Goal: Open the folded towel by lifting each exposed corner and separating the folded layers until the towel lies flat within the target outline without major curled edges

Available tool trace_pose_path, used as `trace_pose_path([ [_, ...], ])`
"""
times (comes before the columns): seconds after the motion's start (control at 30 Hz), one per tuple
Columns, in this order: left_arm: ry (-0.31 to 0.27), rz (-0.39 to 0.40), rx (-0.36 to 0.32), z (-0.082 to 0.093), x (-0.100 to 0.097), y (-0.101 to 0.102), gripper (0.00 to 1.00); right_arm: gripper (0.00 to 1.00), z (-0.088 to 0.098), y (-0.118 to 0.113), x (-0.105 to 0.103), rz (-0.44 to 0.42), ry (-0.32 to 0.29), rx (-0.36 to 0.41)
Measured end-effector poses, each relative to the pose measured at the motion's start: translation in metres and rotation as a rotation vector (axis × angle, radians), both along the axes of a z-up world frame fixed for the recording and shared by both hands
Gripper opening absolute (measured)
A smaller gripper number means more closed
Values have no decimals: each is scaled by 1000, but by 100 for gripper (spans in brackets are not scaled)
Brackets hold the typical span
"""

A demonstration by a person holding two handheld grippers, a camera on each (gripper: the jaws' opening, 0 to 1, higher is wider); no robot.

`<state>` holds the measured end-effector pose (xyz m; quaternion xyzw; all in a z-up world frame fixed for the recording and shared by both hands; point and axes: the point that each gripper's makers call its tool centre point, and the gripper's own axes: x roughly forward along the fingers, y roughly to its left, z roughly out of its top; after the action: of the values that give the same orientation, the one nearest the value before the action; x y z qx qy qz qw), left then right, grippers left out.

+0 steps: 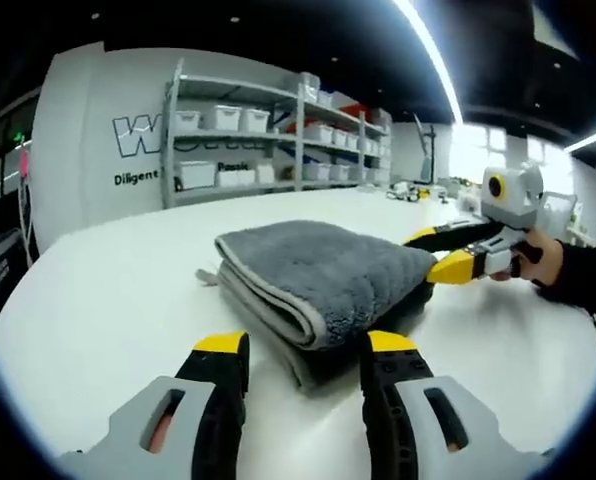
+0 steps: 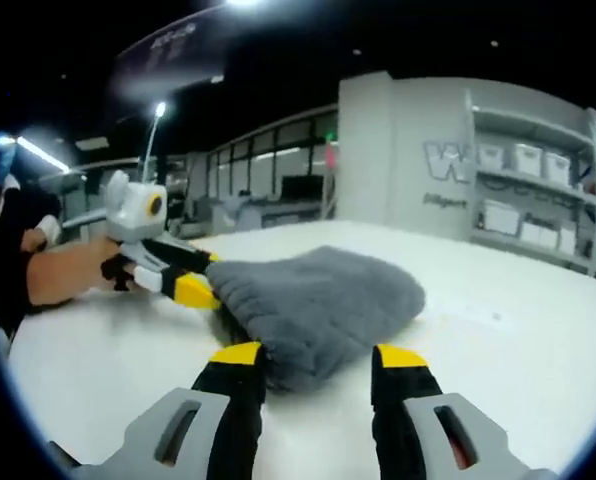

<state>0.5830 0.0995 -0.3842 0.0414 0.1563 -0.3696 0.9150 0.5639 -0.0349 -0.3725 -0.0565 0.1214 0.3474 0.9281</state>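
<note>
Left gripper (image 1: 305,350): in the left gripper view its two black jaws with yellow tips rise from 6 o'clock and stand apart. The near rounded fold of the towel lies in the gap between the tips; whether either tip touches the cloth cannot be told.

Folded grey plush towel (image 1: 323,278): it lies at the middle of the white tabletop (image 1: 108,300), thick layers stacked one on another, the rolled fold edge facing the camera. A small grey tab sticks out from its lower layer at 9 o'clock.

Right gripper (image 1: 433,252): in the left gripper view it comes in from 3 o'clock, held by a hand (image 1: 538,262) in a dark sleeve. Its yellow-tipped jaws sit at the towel's far right edge, one above the cloth and one below; whether they are clamped on it cannot be told.

Right gripper, own view (image 2: 316,357): jaws apart at 6 o'clock, the towel's (image 2: 323,300) near edge between the tips.

Left gripper, seen from the right (image 2: 203,280): it enters from 9 o'clock, its yellow tips at the towel's left edge.

Background: grey metal shelves holding white storage bins (image 1: 278,135) stand at 12 o'clock, against a white wall with lettering.
</note>
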Motion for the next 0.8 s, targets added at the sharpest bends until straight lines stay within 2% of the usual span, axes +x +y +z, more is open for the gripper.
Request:
trace_pose_path([
  [0.07,5,-4,5,-2,-2,-1,36,34,-2,3,-2,8,4,-5],
  [0.3,9,-8,24,-5,-8,-3,30,19,-3,7,-8,29,9,-10],
  [0.47,5,-13,48,-6,-12,-4,25,15,-3,10,-11,39,8,-15],
  [0.8,23,-9,42,-7,-10,-3,14,7,-3,9,-10,44,-8,-37],
])
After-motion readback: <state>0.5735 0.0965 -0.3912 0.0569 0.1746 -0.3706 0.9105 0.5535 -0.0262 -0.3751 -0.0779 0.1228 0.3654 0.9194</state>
